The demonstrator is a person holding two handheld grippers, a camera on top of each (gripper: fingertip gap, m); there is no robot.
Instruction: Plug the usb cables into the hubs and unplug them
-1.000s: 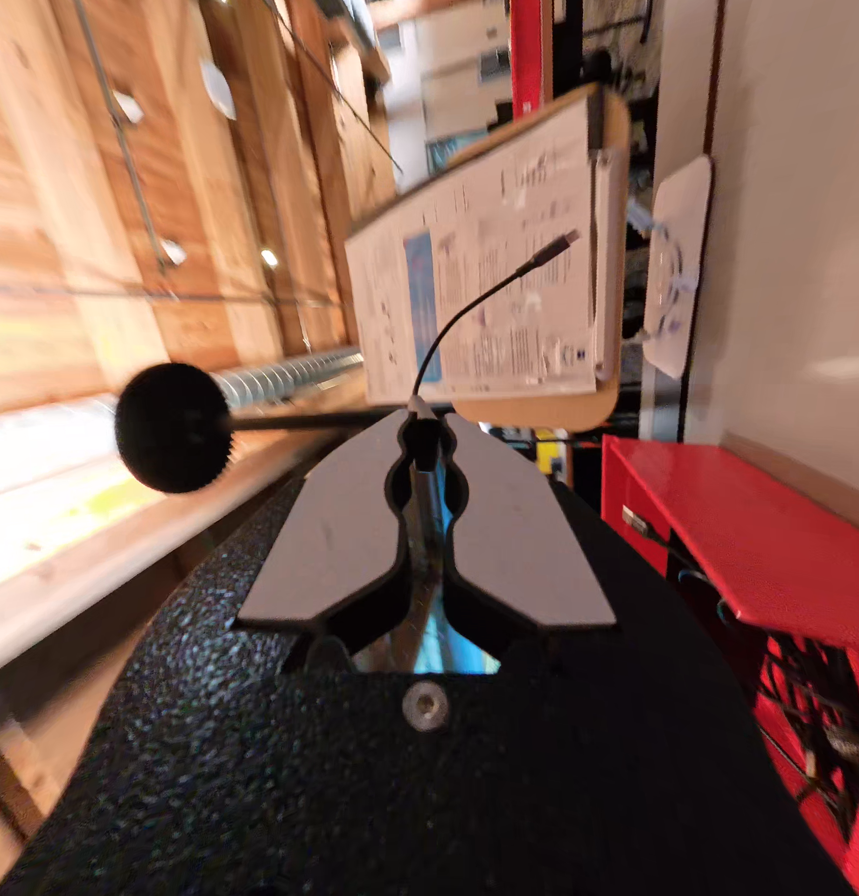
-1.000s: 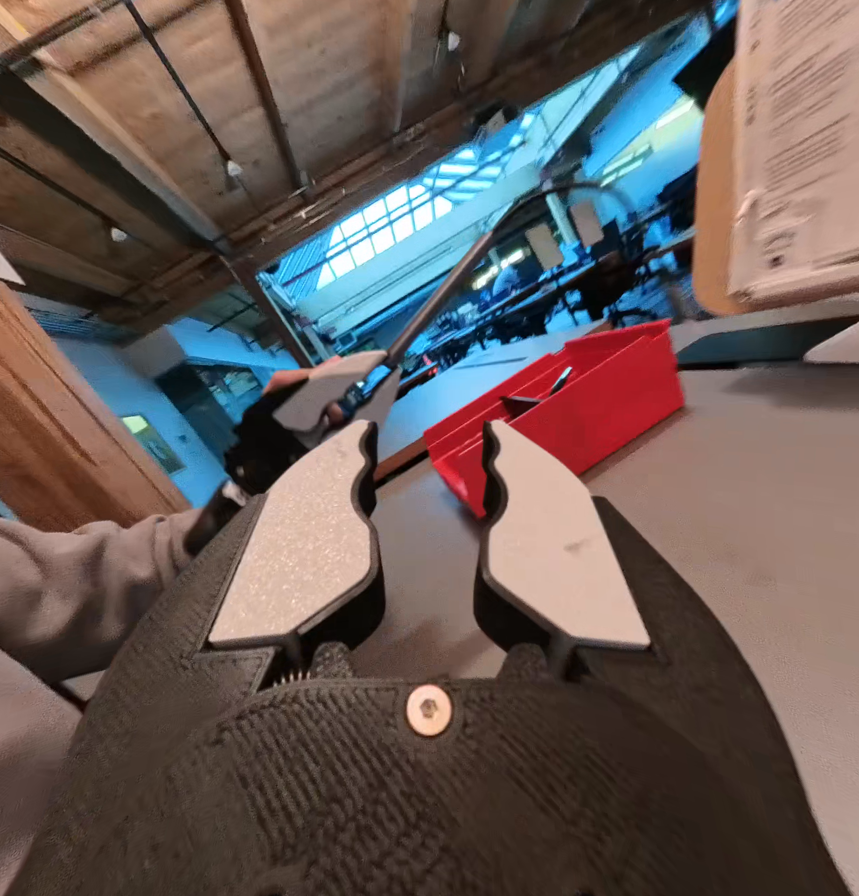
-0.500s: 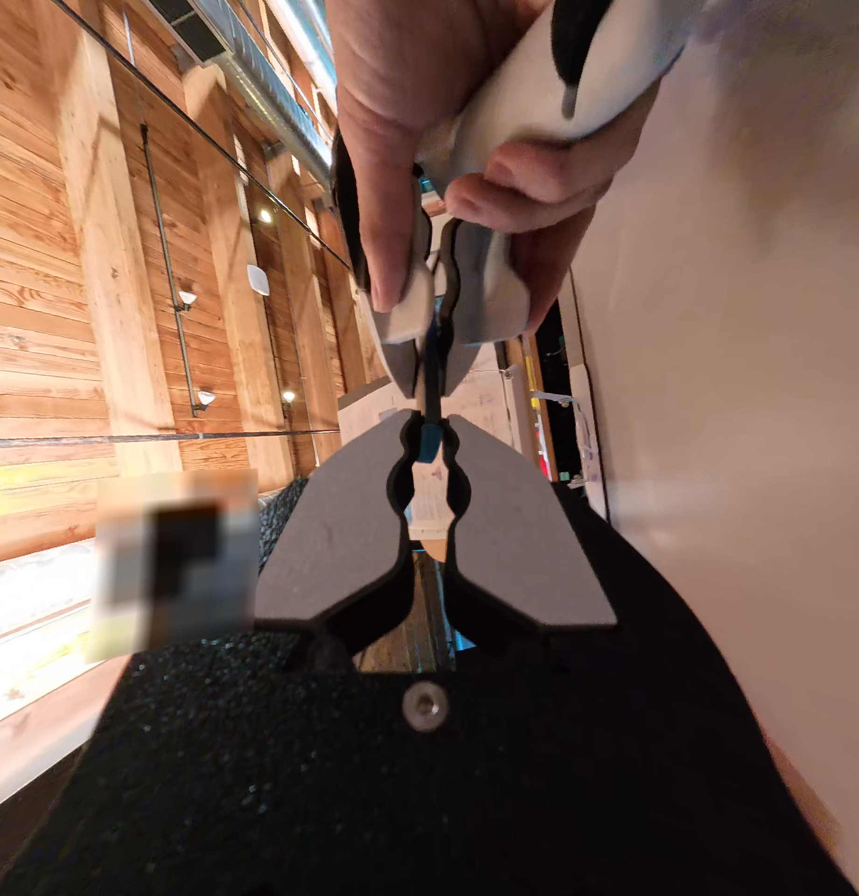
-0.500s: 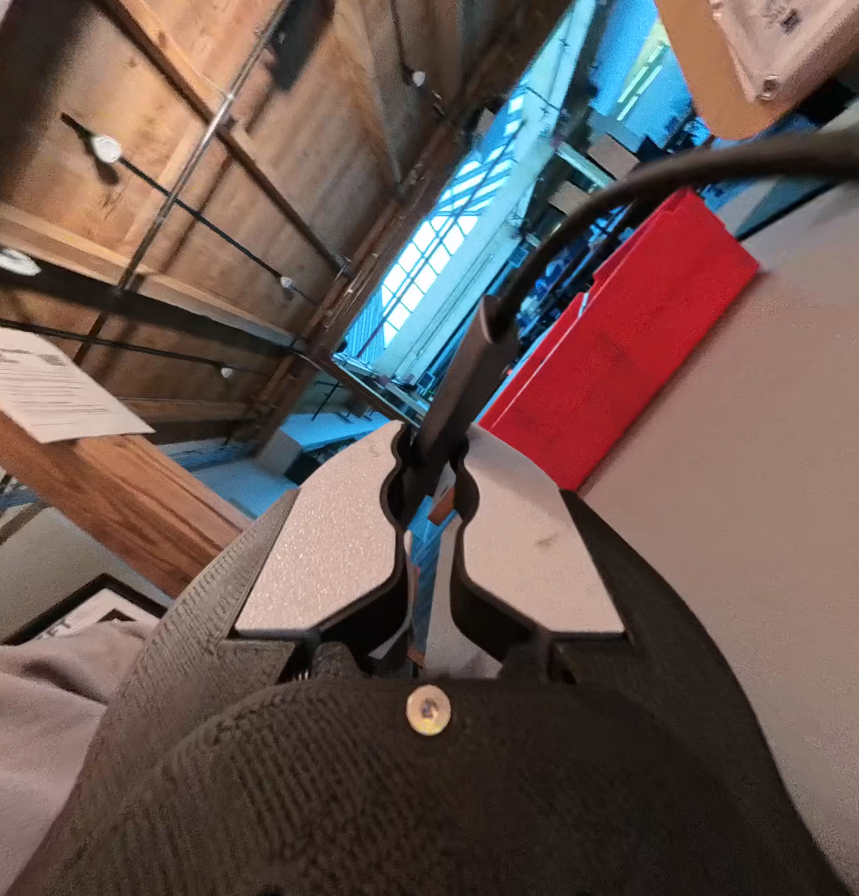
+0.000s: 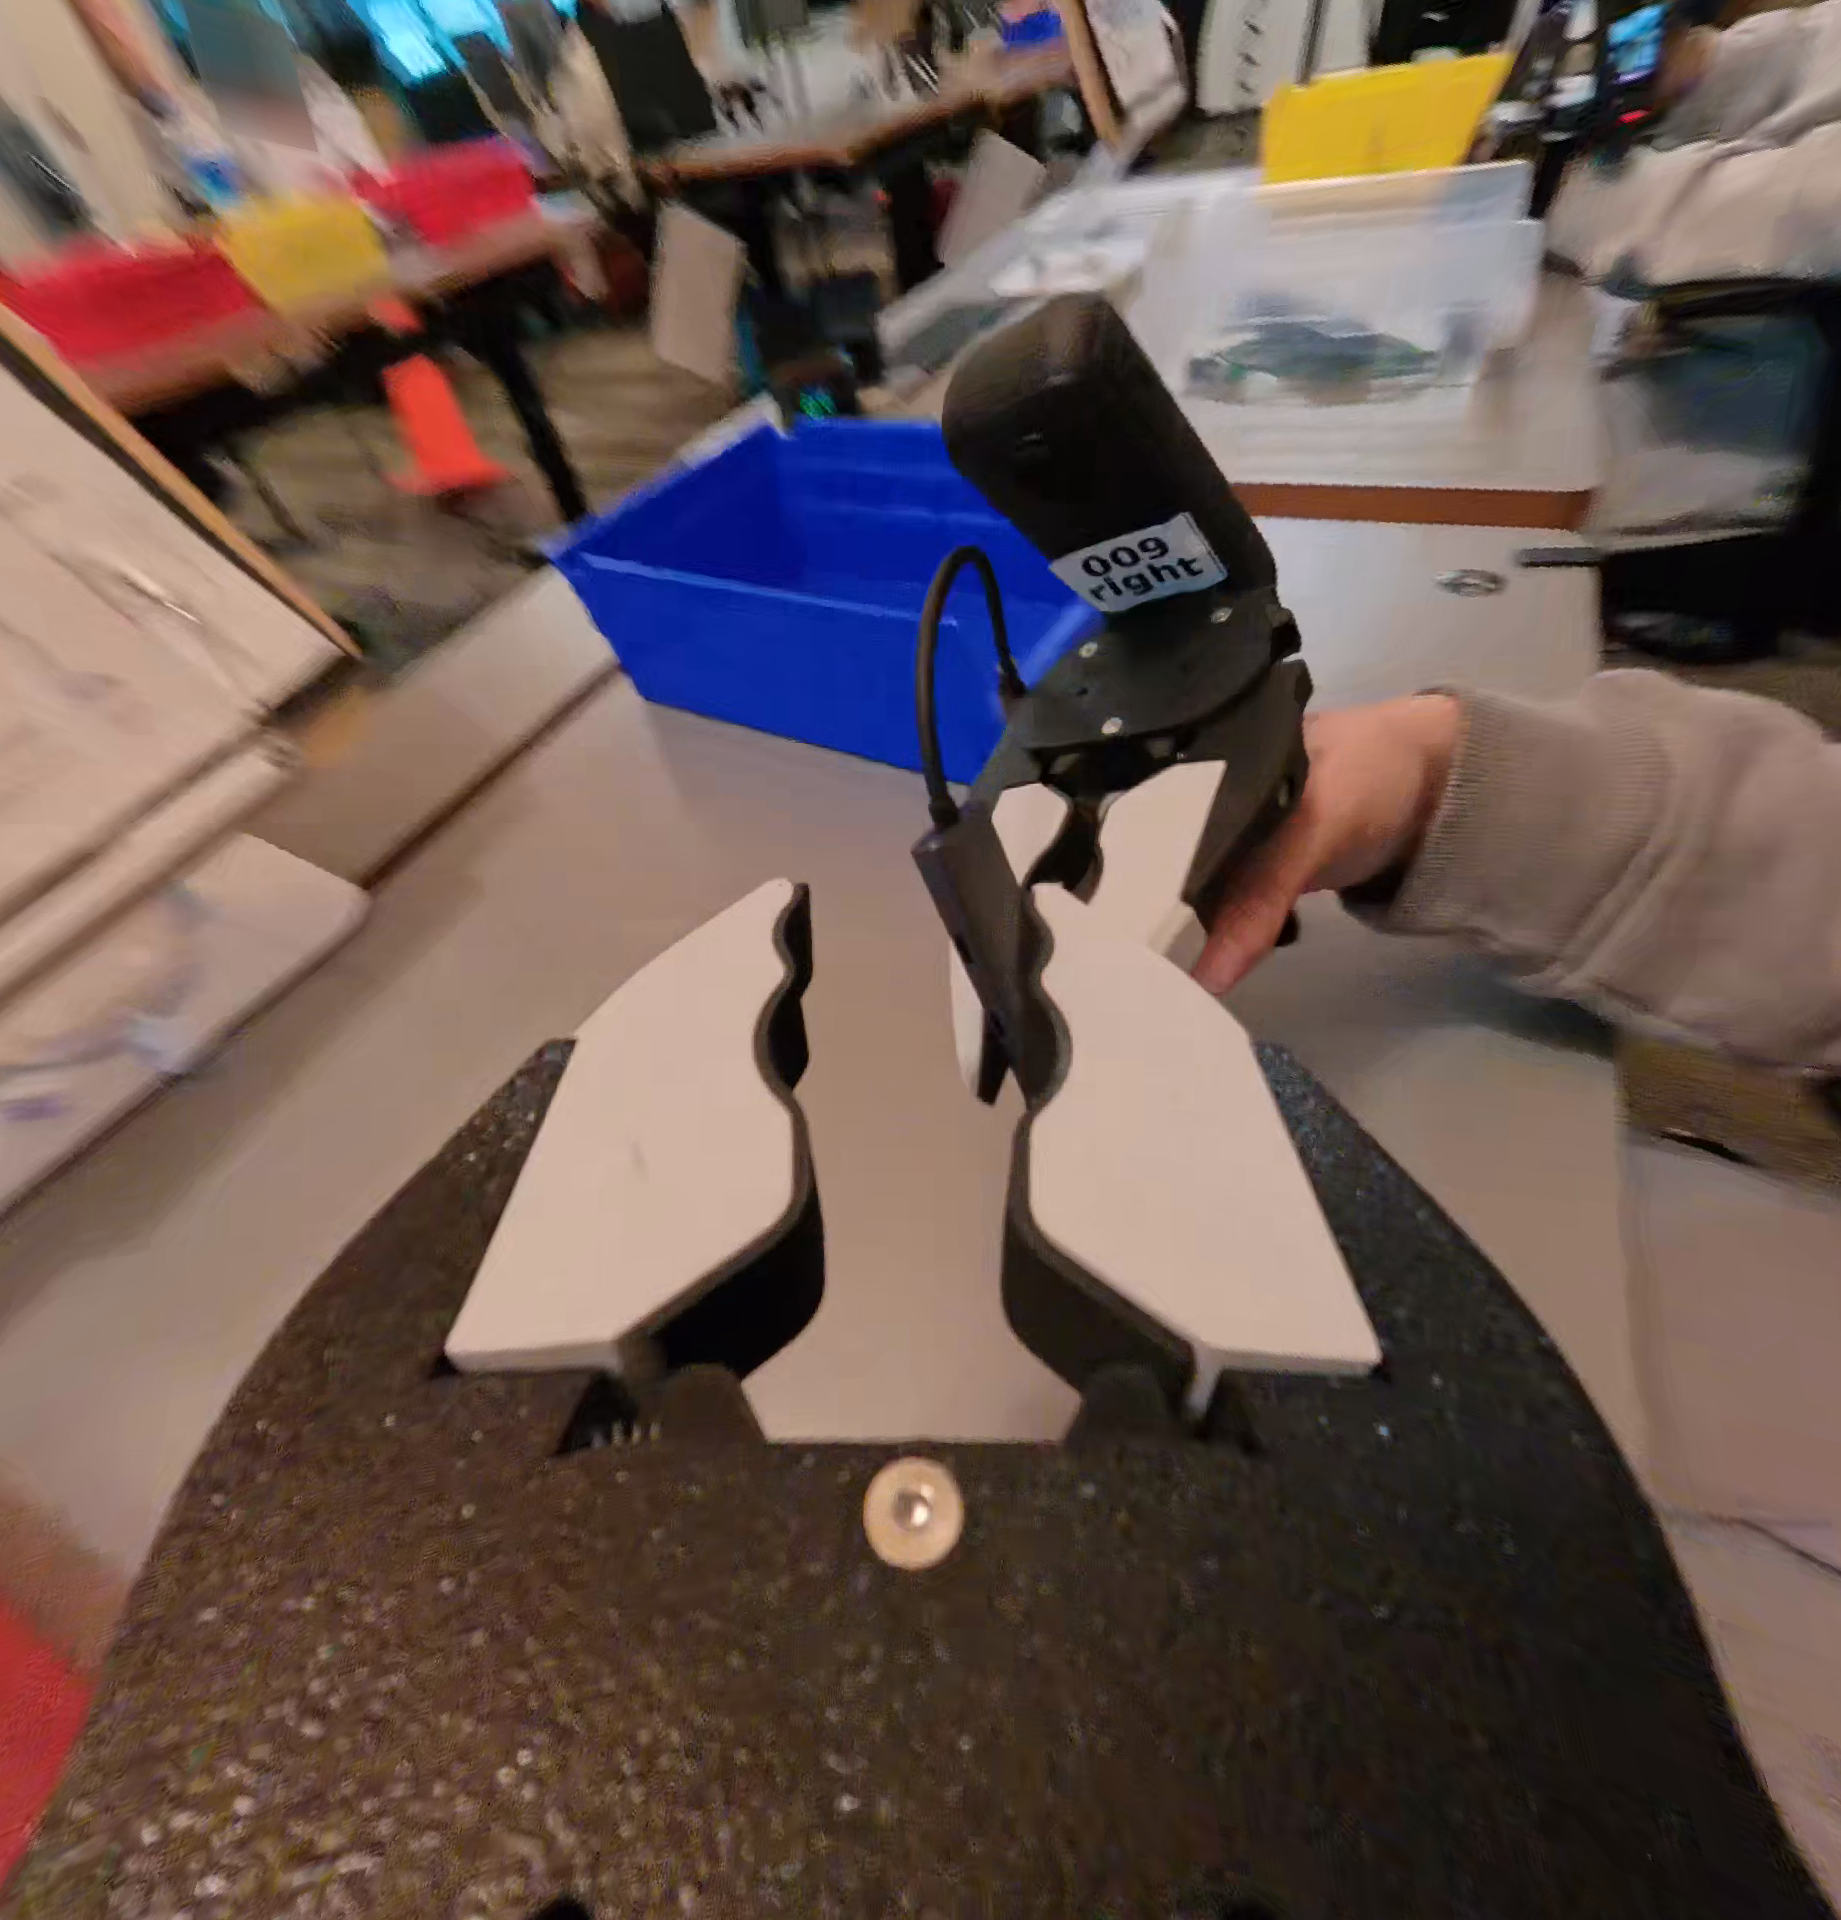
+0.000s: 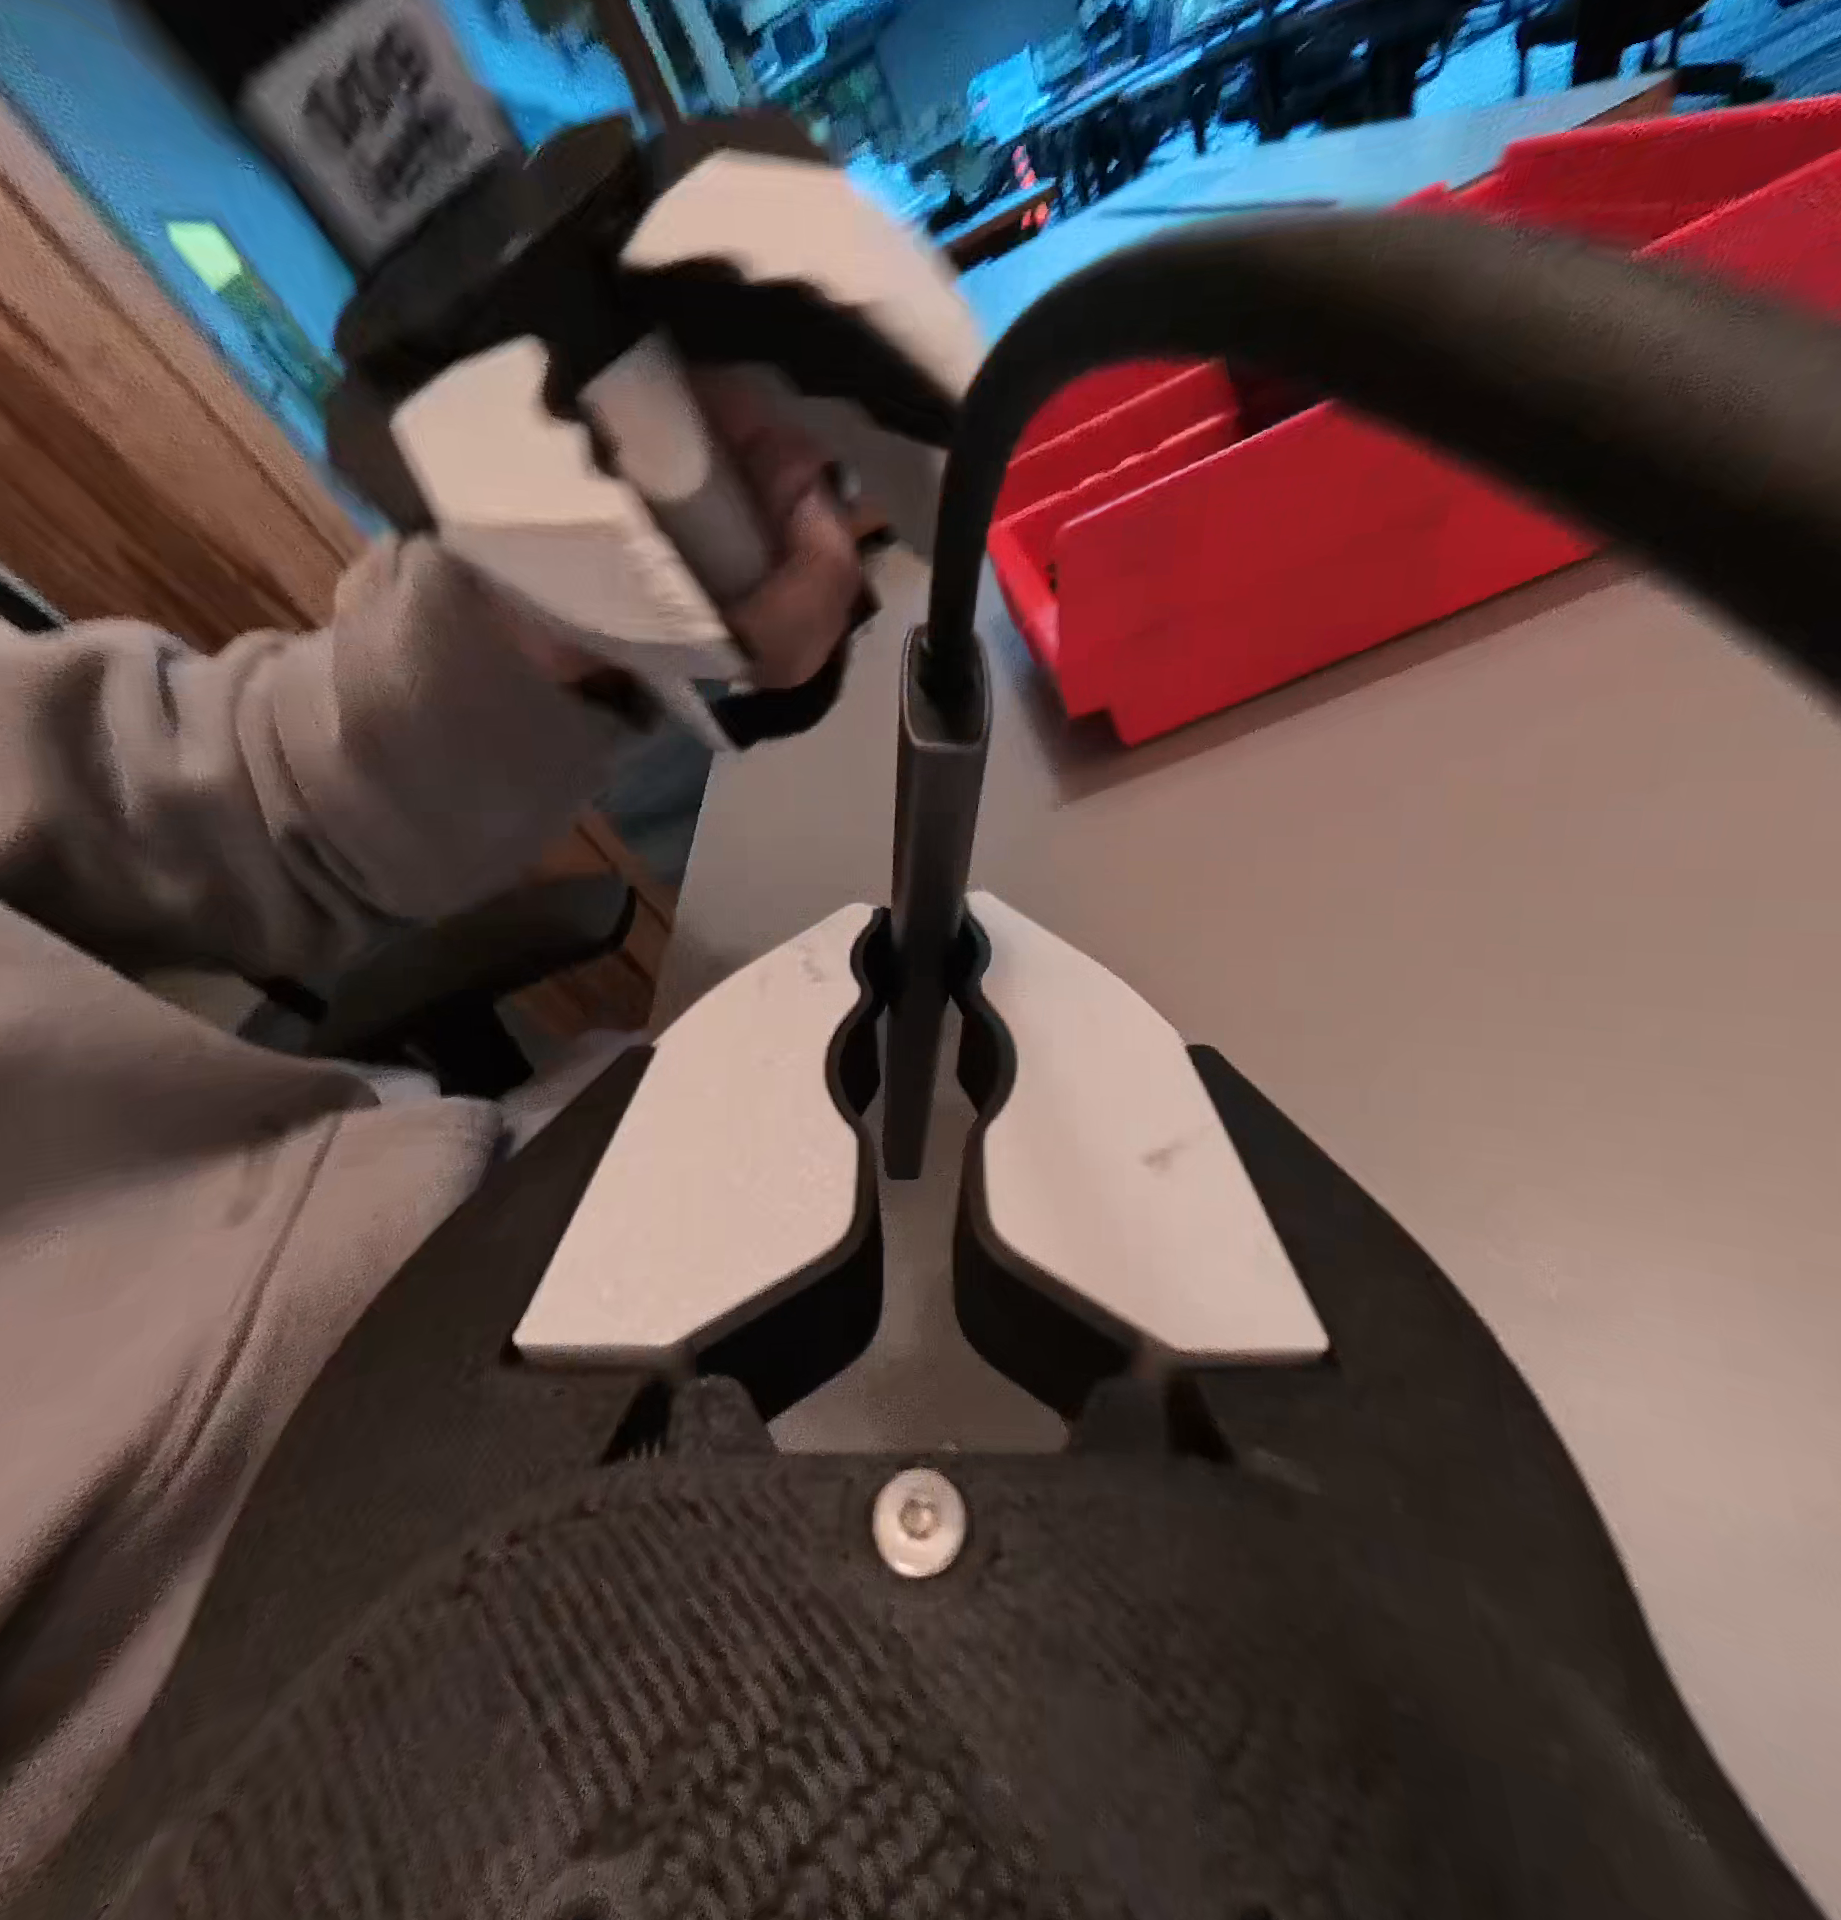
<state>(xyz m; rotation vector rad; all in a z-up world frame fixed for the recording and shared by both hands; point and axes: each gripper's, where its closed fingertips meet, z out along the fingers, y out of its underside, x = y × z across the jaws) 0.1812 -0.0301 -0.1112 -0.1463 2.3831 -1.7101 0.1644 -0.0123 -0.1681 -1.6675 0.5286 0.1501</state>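
My right gripper (image 6: 926,920) is shut on a slim dark USB hub (image 6: 937,779), held upright above the grey table (image 6: 1415,987). The hub's black cable (image 6: 963,488) rises from its top and arcs off to the right, close to the lens. My left gripper (image 5: 916,925) is open and empty, just left of the hub (image 5: 963,894). In the left wrist view, the right gripper (image 5: 983,987) comes down from the upper right and the cable (image 5: 931,665) loops above the hub. In the right wrist view, the left gripper (image 6: 656,364) is blurred at the upper left, with a hand behind it.
A blue bin (image 5: 791,592) stands on the table behind the hub. Red bins (image 6: 1311,540) stand at the far right of the table. A grey sleeve (image 5: 1622,852) reaches in from the right. Blurred desks and bins fill the room behind. About 6 cm separates my left fingertips from my right.
My left gripper has let go of the cable and opened. My right gripper, open one second ago, closed on the hub and still holds it. Both views swung down towards the table.
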